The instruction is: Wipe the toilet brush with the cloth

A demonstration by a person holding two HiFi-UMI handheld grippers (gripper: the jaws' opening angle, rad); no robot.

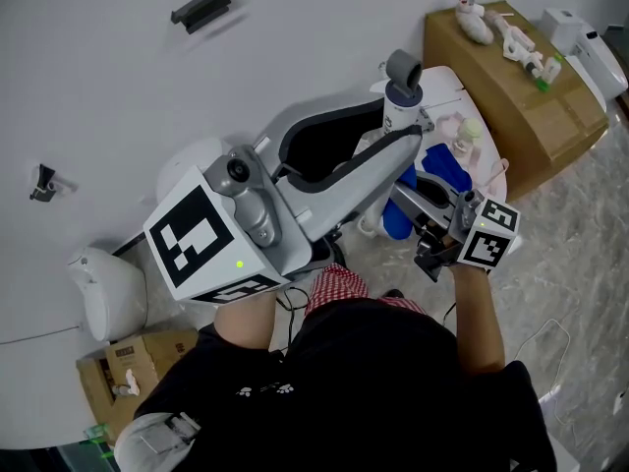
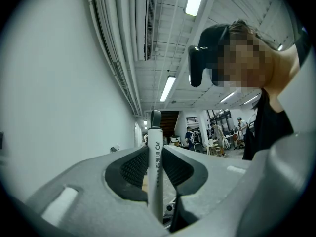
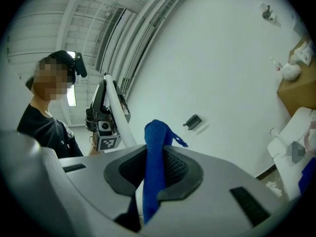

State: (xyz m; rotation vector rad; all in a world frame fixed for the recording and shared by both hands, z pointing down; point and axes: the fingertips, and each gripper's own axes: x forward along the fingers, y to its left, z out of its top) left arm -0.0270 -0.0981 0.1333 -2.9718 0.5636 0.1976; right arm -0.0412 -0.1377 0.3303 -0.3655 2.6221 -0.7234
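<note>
The toilet brush's white handle (image 1: 401, 101), with a grey loop on top, stands upright between the jaws of my left gripper (image 1: 401, 131). In the left gripper view the handle (image 2: 155, 152) is pinched by the dark pads (image 2: 133, 169) of the left gripper (image 2: 157, 177), which is shut on it. My right gripper (image 1: 432, 209) sits just to the right and a little lower, shut on a blue cloth (image 1: 397, 214). In the right gripper view the cloth (image 3: 157, 142) sticks up from the right gripper (image 3: 157, 172), and the handle (image 3: 118, 117) slants beside it. The brush head is hidden.
A cardboard box (image 1: 511, 87) with white items on top stands at the upper right, beside a white stand (image 1: 457, 91). A white fixture (image 1: 108, 293) and a small open carton (image 1: 128, 362) sit at the lower left. A dark bracket (image 1: 201, 8) is fixed to the wall.
</note>
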